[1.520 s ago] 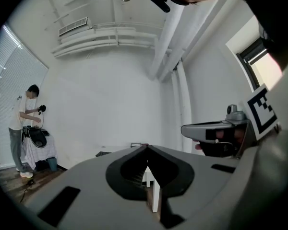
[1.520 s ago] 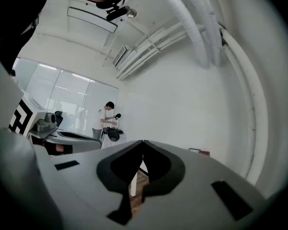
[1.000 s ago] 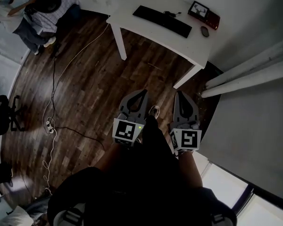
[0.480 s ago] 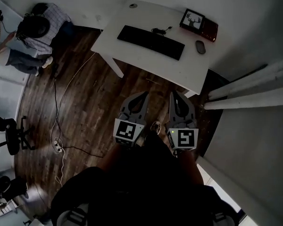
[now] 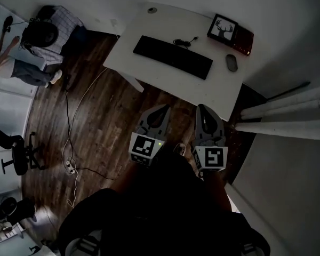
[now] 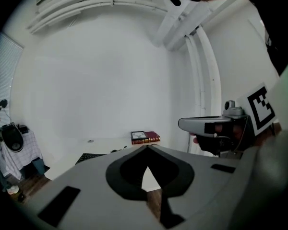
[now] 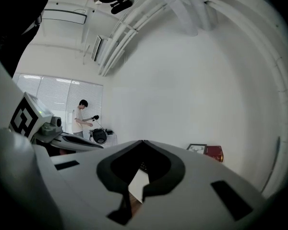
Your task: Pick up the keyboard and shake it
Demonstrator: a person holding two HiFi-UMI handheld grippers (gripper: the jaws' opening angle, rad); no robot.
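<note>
While the black keyboard (image 5: 173, 57) lies flat and untouched on the white surface (image 5: 216, 92), its cable curling toward the back edge, the left gripper (image 5: 161, 110) and the right gripper (image 5: 203, 109) hang side by side above the dark wooden floor (image 5: 104, 121), near the surface's front edge. Both pairs of fingers are pressed together with nothing between them. A mouse (image 5: 232, 63), a framed deer picture (image 5: 223, 28) and a red book (image 5: 245, 39) sit to the keyboard's right; a person (image 5: 40, 39) is at the room's far left.
</note>
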